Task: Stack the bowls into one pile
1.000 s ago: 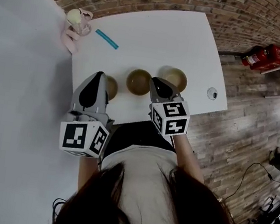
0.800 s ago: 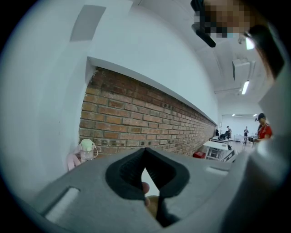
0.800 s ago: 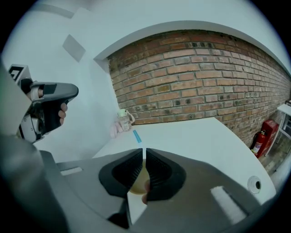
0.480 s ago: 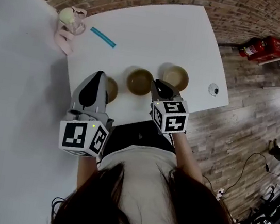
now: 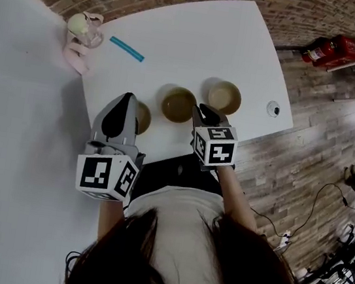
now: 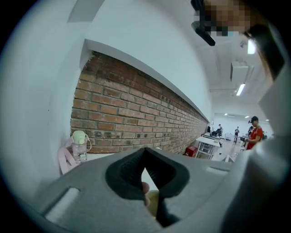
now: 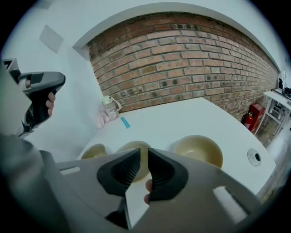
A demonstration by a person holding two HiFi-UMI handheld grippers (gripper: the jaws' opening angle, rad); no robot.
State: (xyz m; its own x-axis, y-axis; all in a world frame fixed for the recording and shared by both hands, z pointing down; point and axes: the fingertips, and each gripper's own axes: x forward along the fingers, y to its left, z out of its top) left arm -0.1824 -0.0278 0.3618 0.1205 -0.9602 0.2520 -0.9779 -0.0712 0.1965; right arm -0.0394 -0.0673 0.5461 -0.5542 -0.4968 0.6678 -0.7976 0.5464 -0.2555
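Observation:
Three tan bowls stand in a row near the white table's front edge. The left bowl [image 5: 142,117] is half hidden behind my left gripper [image 5: 127,99], which hovers over it with its jaws shut and empty. Through the left gripper [image 6: 144,152] I see only a sliver of that bowl [image 6: 153,202]. The middle bowl [image 5: 178,104] and right bowl [image 5: 224,97] are in full view. My right gripper [image 5: 204,111] hangs between them at the near side, jaws together but for a thin slit, holding nothing. The right gripper view shows its jaws [image 7: 144,157] before all three bowls [image 7: 94,151] [image 7: 132,146] [image 7: 198,150].
A small bottle [image 5: 81,24] with a pink strap and a teal strip [image 5: 126,49] lie at the table's far left. A round cable grommet [image 5: 273,109] sits at the right front corner. A white wall runs on the left, and a brick wall lies beyond the table [image 5: 198,48].
The head view has tilted a little, so the table sits higher in the picture. Neither the grippers nor the bowls have visibly moved relative to one another.

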